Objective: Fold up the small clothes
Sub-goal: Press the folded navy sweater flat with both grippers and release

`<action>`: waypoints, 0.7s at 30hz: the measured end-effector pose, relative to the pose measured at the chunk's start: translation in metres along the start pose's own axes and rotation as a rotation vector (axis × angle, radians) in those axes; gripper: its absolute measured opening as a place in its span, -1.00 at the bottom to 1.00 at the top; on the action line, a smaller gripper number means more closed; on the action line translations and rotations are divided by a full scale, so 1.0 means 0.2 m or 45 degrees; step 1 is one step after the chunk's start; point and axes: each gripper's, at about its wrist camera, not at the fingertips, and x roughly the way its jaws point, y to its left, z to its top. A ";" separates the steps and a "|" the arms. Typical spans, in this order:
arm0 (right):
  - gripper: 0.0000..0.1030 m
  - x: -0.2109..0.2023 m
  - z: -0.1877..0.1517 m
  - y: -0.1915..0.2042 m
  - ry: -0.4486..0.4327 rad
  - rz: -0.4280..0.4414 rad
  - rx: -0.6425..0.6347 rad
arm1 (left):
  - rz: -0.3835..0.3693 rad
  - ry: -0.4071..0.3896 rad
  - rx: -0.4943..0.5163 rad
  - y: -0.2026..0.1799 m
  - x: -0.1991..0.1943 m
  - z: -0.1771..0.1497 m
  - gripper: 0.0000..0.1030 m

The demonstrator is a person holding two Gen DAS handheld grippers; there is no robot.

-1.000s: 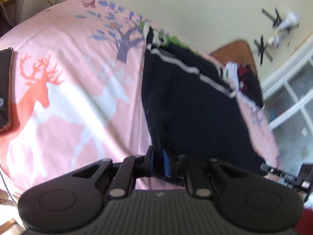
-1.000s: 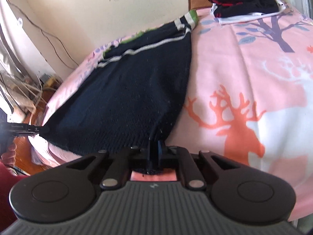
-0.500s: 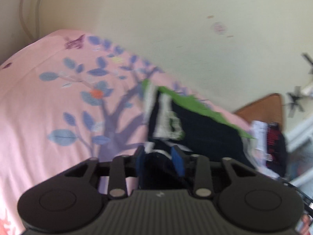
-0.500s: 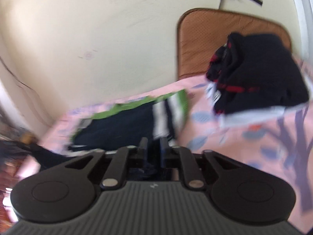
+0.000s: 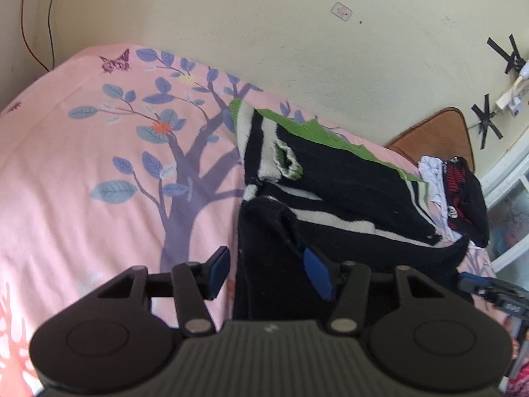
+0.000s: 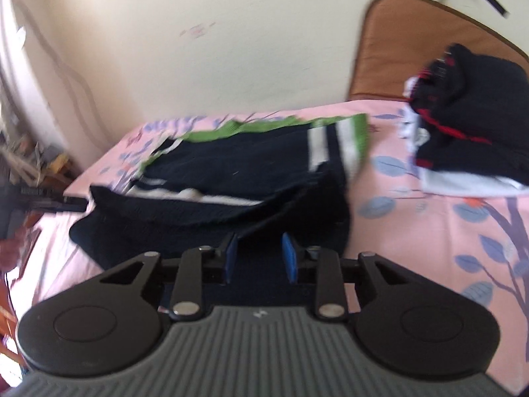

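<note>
A small black knit sweater [image 5: 330, 192] with white stripes and green trim lies folded over on the pink bedsheet [image 5: 82, 165]. Its lower hem is laid up over the striped chest. My left gripper [image 5: 269, 271] is open, its blue pads either side of the sweater's left folded edge. In the right wrist view the sweater [image 6: 231, 178] lies just ahead of my right gripper [image 6: 259, 258], which is open over the black fold. The right gripper's tip also shows in the left wrist view [image 5: 489, 287], at the sweater's right corner.
A stack of folded dark and white clothes [image 6: 463, 132] sits at the head of the bed by a brown headboard [image 6: 413, 33]. The cream wall [image 5: 297, 33] runs close behind the sweater. The bed's left edge drops to floor clutter [image 6: 33, 165].
Both grippers carried the sweater's lower hem up toward the collar, folding it in half, then opened and let go. One second ago both were shut on the hem.
</note>
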 end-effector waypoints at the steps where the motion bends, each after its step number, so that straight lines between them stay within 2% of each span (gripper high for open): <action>1: -0.37 0.05 0.00 0.01 0.037 0.007 -0.019 | -0.029 0.023 -0.002 -0.01 0.01 0.00 -0.09; 4: -0.37 0.23 0.04 0.06 0.118 0.069 -0.059 | -0.133 0.093 0.004 -0.09 0.12 0.04 -0.09; 6: -0.37 0.33 0.11 0.08 0.060 0.139 -0.011 | -0.208 0.090 -0.004 -0.16 0.24 0.08 -0.09; 7: -0.36 0.36 0.15 0.07 -0.009 0.139 0.020 | -0.204 0.060 -0.010 -0.17 0.29 0.11 -0.09; 9: -0.36 0.37 0.24 0.02 -0.151 0.075 0.112 | -0.105 -0.013 -0.027 -0.16 0.32 0.17 -0.09; 10: -0.32 0.36 0.26 -0.01 -0.173 0.031 0.151 | -0.068 -0.039 -0.061 -0.13 0.30 0.19 -0.09; 11: -0.32 0.31 0.26 -0.05 -0.175 0.011 0.171 | -0.078 -0.069 -0.100 -0.07 0.24 0.20 -0.09; 13: -0.32 0.16 0.21 -0.09 -0.212 0.007 0.137 | -0.094 -0.116 -0.112 0.02 0.11 0.18 -0.02; 15: -0.32 -0.03 0.10 -0.12 -0.250 -0.046 0.109 | -0.022 -0.140 -0.112 0.09 0.01 0.12 0.04; 17: -0.27 -0.17 -0.03 -0.16 -0.260 -0.114 0.143 | 0.027 -0.118 -0.140 0.15 -0.03 0.06 0.08; 21: -0.25 -0.27 -0.23 -0.17 -0.229 -0.187 0.203 | -0.008 -0.037 -0.134 0.14 0.02 -0.03 0.10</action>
